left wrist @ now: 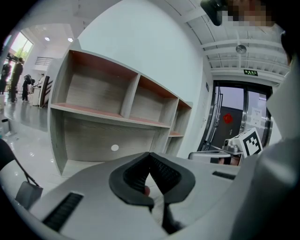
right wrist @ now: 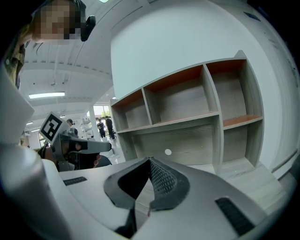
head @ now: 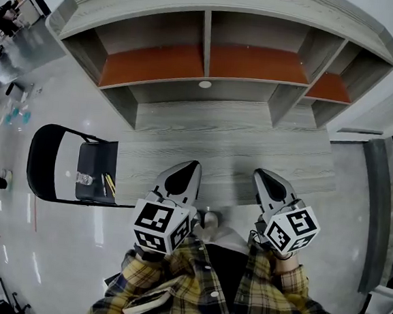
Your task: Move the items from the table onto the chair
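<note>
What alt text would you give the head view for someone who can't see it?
A shut left gripper and shut right gripper hang over a grey table with shelves. A black chair at the left holds small items.

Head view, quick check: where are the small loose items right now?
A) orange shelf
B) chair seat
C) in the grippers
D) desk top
B: a clear item and a yellow stick-like item lie on the chair seat, left of the desk. The left gripper and right gripper are shut with nothing between the jaws.
</note>
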A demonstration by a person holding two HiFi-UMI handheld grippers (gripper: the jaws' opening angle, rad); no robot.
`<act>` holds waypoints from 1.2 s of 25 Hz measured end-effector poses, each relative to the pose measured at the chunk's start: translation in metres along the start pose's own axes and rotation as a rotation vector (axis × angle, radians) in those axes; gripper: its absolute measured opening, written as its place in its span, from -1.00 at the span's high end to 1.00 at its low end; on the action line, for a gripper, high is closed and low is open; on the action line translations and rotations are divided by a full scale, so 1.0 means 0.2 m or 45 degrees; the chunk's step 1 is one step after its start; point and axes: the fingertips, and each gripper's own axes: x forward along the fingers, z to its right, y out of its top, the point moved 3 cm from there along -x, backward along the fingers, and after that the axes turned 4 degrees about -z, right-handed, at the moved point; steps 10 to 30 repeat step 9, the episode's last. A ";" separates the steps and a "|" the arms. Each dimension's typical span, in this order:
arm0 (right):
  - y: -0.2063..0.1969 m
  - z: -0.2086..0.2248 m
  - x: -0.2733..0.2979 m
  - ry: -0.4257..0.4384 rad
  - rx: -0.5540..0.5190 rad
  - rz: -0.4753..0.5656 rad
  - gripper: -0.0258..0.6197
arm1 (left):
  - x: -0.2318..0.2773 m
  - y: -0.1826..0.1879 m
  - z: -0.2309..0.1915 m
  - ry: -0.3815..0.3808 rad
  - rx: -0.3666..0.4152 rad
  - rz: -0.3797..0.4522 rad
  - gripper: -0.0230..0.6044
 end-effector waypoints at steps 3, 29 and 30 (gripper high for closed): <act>-0.01 -0.01 -0.01 -0.005 0.007 -0.005 0.87 | -0.01 -0.03 0.00 -0.002 -0.002 -0.016 0.92; -0.03 -0.03 -0.03 -0.007 0.005 -0.025 0.87 | -0.04 -0.05 -0.01 -0.003 -0.011 -0.023 0.92; -0.03 -0.03 -0.03 -0.007 0.005 -0.025 0.87 | -0.04 -0.05 -0.01 -0.003 -0.011 -0.023 0.92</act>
